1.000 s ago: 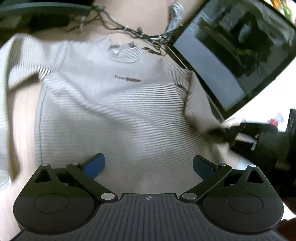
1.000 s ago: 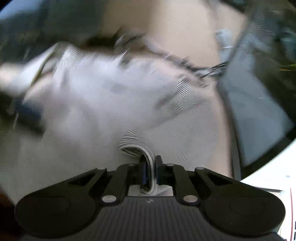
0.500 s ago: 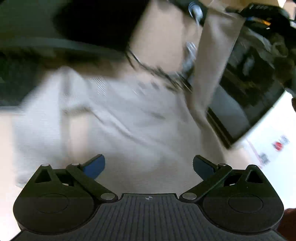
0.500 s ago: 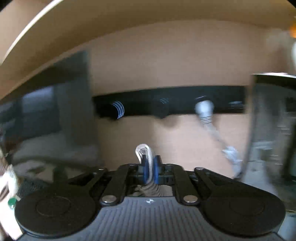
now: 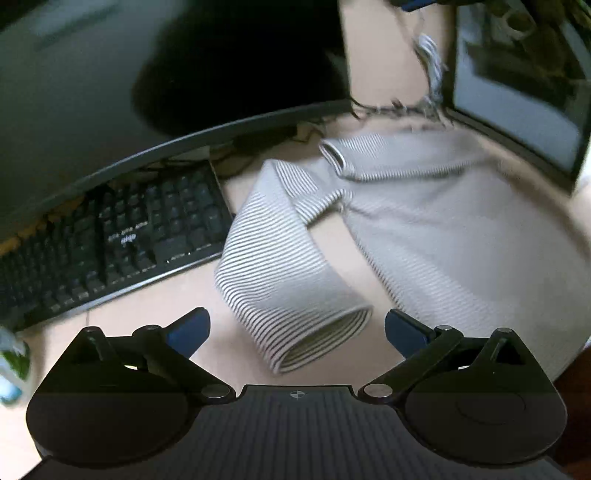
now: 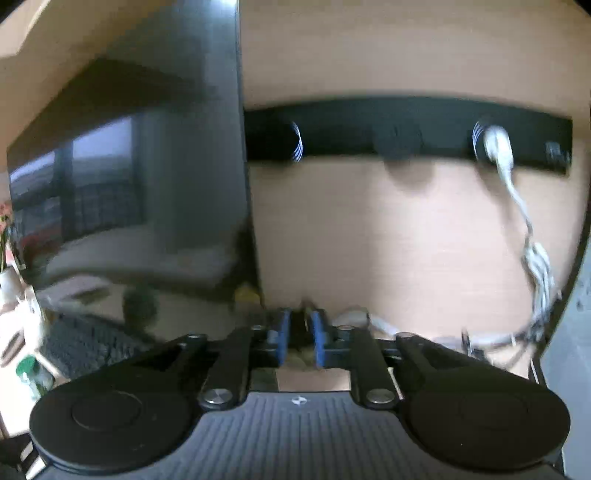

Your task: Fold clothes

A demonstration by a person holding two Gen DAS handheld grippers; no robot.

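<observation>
A cream sweater with thin dark stripes (image 5: 443,229) lies on the tan desk (image 5: 184,295). One sleeve (image 5: 273,258) stretches toward me, and its cuff (image 5: 325,339) rests between the blue fingertips of my left gripper (image 5: 295,328), which is open wide and touches nothing. A second cuff (image 5: 332,155) lies on the sweater's far edge. My right gripper (image 6: 301,338) is raised and faces the wall; its jaws stand a narrow gap apart with no cloth between them. Its blue tip (image 5: 417,4) shows at the top of the left wrist view.
A black keyboard (image 5: 110,240) sits left of the sleeve under a dark monitor (image 5: 110,74). A second screen (image 5: 517,110) stands to the right of the sweater. A black socket strip (image 6: 406,133) with a white cable (image 6: 532,251) runs along the back wall.
My right gripper has let go of the sleeve it was holding up, and that cuff now lies on the sweater. My left gripper swung left to the other sleeve's cuff.
</observation>
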